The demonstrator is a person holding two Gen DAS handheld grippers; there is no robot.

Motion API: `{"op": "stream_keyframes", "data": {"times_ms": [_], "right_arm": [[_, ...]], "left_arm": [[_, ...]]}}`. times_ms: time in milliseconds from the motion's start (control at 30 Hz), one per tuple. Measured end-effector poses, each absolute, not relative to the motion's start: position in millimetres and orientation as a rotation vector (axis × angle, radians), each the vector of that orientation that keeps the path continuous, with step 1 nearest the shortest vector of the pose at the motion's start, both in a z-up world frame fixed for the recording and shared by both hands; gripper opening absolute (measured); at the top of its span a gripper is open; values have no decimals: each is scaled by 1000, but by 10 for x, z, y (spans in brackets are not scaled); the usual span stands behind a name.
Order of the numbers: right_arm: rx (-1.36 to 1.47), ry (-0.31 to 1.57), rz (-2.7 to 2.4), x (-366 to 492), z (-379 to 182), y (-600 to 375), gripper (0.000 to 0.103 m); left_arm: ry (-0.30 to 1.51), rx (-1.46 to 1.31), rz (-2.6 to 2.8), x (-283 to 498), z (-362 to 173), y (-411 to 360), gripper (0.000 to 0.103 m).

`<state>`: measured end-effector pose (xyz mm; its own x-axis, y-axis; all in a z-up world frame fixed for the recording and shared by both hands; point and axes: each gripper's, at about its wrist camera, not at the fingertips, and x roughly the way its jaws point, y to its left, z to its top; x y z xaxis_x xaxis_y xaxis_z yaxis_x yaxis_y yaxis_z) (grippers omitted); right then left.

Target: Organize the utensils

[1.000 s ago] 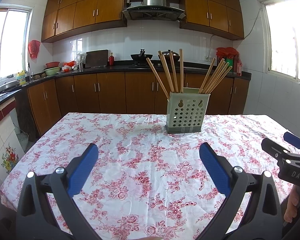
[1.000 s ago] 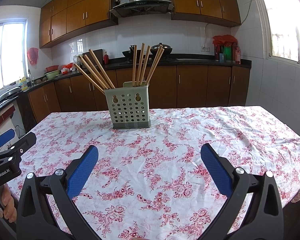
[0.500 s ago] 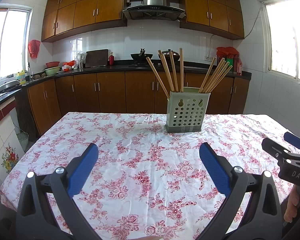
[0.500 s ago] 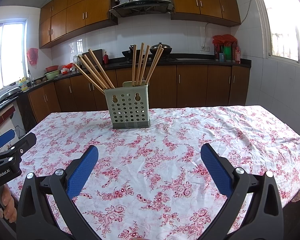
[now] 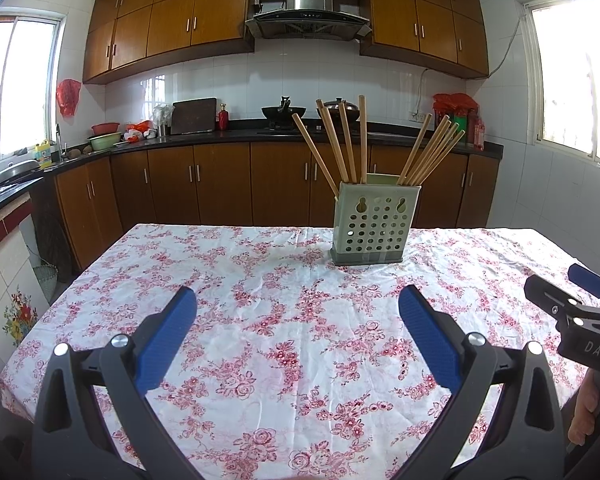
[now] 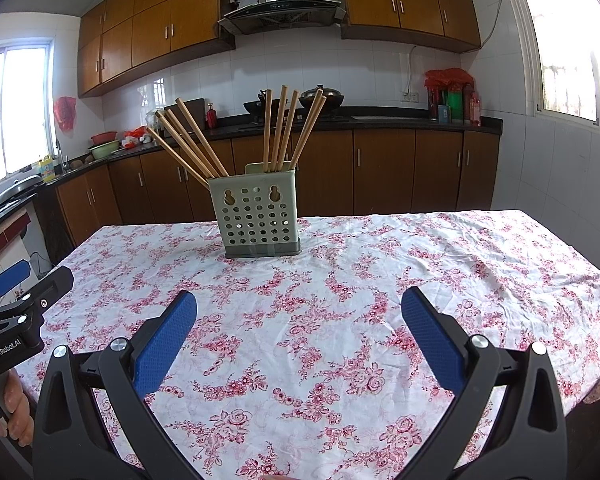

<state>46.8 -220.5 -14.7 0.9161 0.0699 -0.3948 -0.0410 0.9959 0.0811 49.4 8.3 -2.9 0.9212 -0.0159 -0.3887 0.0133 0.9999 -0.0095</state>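
Observation:
A pale green perforated utensil holder (image 5: 370, 226) stands upright on the far middle of the table; it also shows in the right wrist view (image 6: 258, 218). Two bunches of wooden chopsticks (image 5: 342, 142) (image 6: 284, 128) stick out of it, one leaning left, one leaning right. My left gripper (image 5: 298, 304) is open and empty, held above the near part of the table, well short of the holder. My right gripper (image 6: 300, 306) is open and empty too. Each gripper shows at the edge of the other's view, the right one (image 5: 580, 308) and the left one (image 6: 24, 300).
The table wears a white cloth with pink flowers (image 5: 284, 320) (image 6: 380, 280). Behind it runs a dark counter (image 5: 240, 134) with brown cabinets, a wok and pots. Windows are at both sides. The table's left edge drops off near a tiled wall (image 5: 16, 280).
Both views have shifted very slightly; the holder sits a touch lower and nearer. Both grippers stay open and empty.

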Motion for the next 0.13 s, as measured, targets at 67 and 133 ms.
{"op": "stream_keyframes", "data": {"times_ms": [67,133], "right_arm": [[72,409,57,467,-147,-2202,101],[72,410,57,469,-147,-2205,101]], "left_arm": [[401,-6,-17,492,-34,89,99],[402,-4,-17,495,-36,73,99]]}}
